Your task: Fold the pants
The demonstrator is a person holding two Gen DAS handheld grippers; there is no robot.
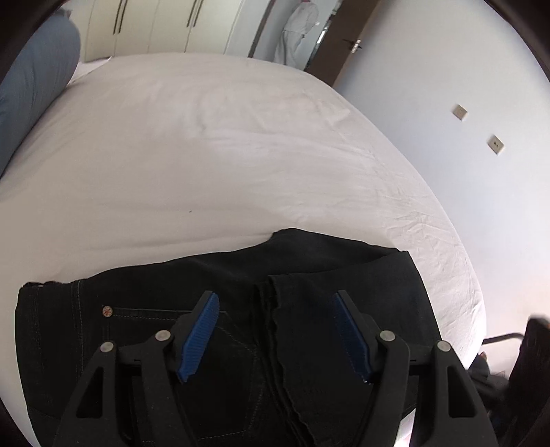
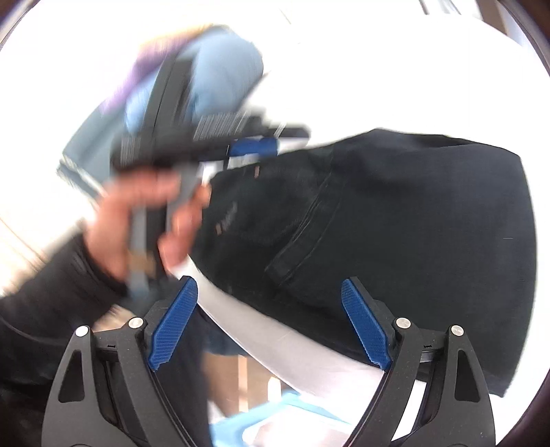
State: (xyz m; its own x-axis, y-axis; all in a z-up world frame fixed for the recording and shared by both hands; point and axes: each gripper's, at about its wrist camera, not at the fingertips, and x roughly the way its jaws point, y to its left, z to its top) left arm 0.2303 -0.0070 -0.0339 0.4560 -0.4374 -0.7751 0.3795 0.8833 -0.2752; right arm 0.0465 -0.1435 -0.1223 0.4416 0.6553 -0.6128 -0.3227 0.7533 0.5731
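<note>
Black jeans (image 1: 213, 330) lie folded on the white bed (image 1: 206, 144), with the leg hems laid over the seat and a back pocket showing. My left gripper (image 1: 276, 299) hovers just above them, open and empty. In the right wrist view the same jeans (image 2: 395, 223) fill the middle. My right gripper (image 2: 268, 285) is open and empty at the near edge of the bed. The left gripper (image 2: 254, 148), blurred, shows there in a hand over the jeans' far left part.
A blue pillow (image 1: 37, 79) lies at the bed's far left. Wardrobe doors (image 1: 154, 24) and a white wall (image 1: 447, 86) stand beyond the bed. A dark chair (image 1: 529, 361) is off the bed's right side. The right wrist view is motion-blurred.
</note>
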